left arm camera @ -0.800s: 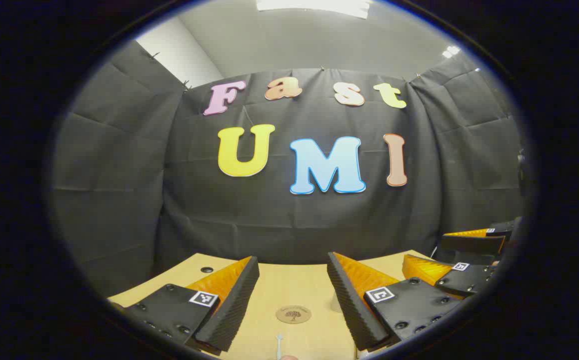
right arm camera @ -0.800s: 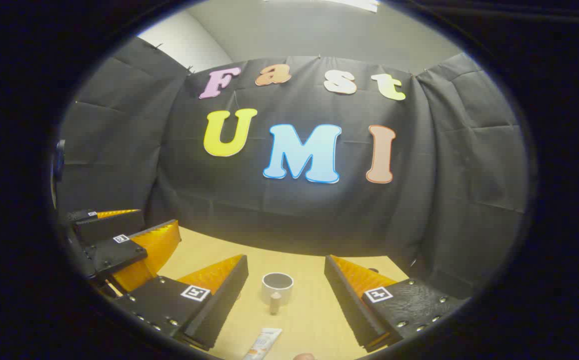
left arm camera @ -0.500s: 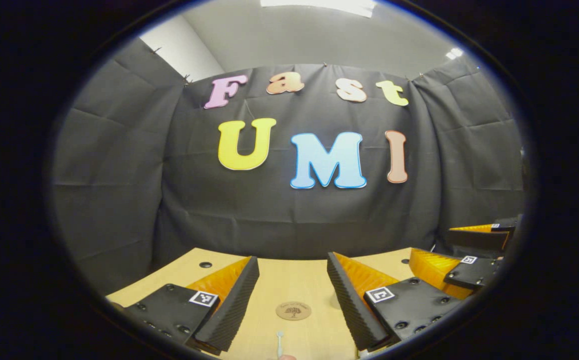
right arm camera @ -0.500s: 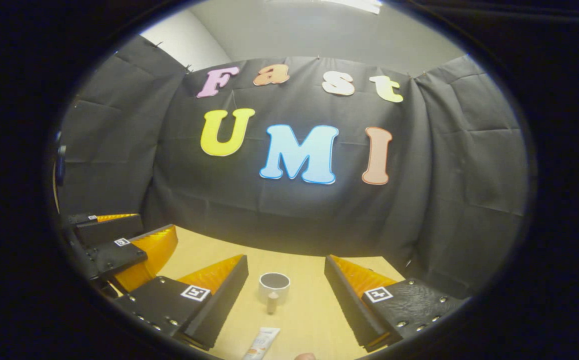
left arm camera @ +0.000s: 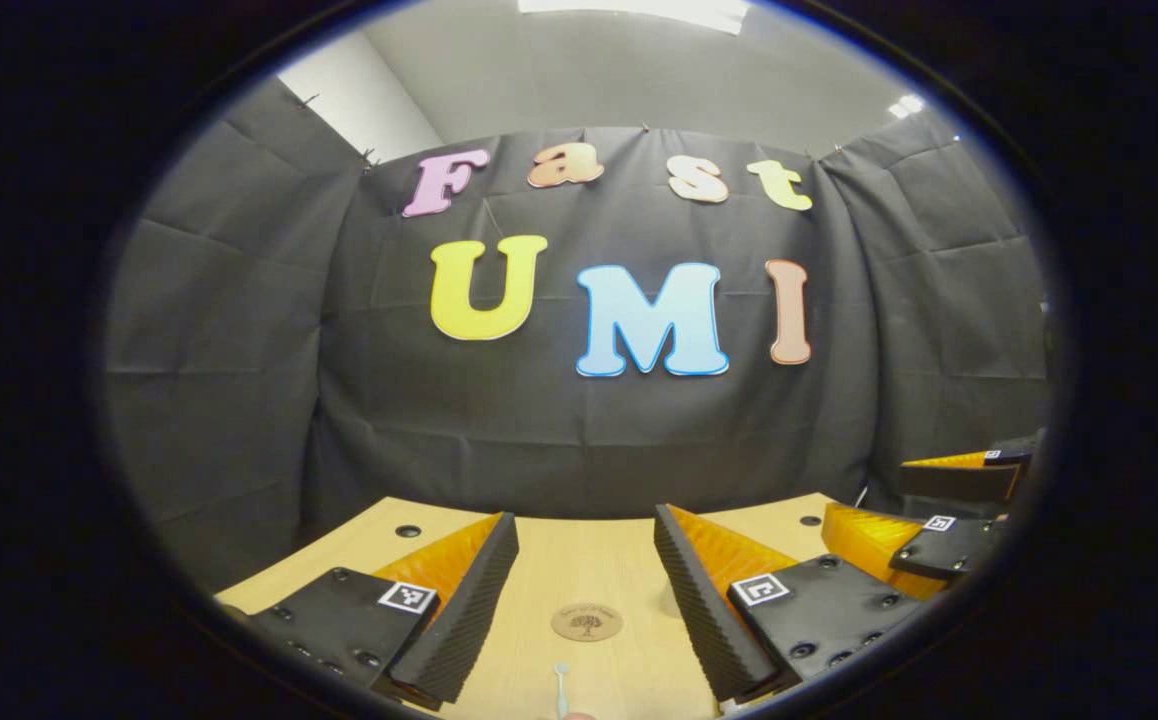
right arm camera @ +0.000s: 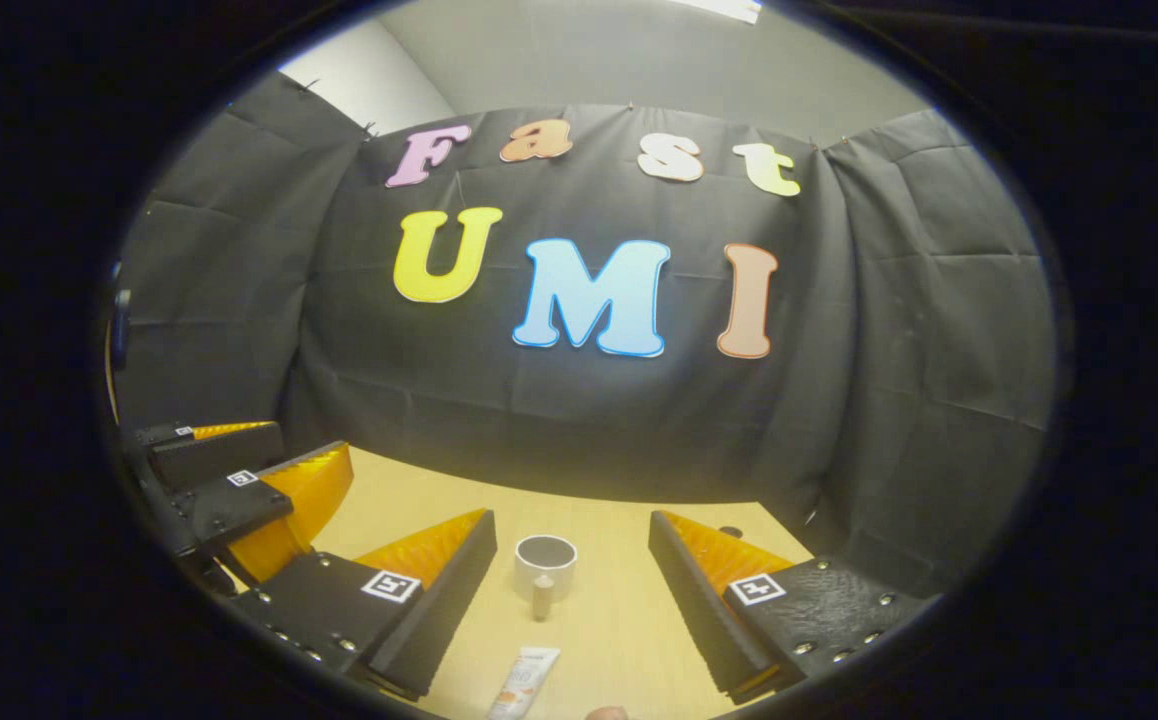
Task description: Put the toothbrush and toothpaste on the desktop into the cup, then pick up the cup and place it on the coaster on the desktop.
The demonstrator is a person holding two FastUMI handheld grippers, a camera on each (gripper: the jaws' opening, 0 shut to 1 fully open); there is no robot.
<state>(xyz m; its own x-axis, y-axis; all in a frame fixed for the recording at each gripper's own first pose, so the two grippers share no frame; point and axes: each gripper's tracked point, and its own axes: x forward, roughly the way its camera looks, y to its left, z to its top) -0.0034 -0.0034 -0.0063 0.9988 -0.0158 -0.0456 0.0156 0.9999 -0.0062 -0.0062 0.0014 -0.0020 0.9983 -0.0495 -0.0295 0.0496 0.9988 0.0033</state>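
From my left gripper (left arm camera: 587,565) I see its jaws standing wide apart with nothing between them, held above the bench (left arm camera: 579,550). Nearest to me, just this side of the coaster (left arm camera: 587,622), the tip of the toothbrush (left arm camera: 560,682) pokes in at the bottom edge; most of it is cut off, so I cannot judge how it lies. If I come down on it without seeing more, I would expect to pinch only the thin end and have it swivel or slip out.

My right gripper (right arm camera: 572,560) is likewise spread open and empty. The toothpaste (right arm camera: 524,684) lies flat on the bench on my side of the cup (right arm camera: 545,563), slightly tilted. Beyond it the cup stands upright and empty, its handle turned toward me.

The tube is soft and lies low, so a shallow pinch may squash or skid it. The cup looks light: knocking its rim or handle while loading could tip it or push it away, and two long items may topple it during the carry.
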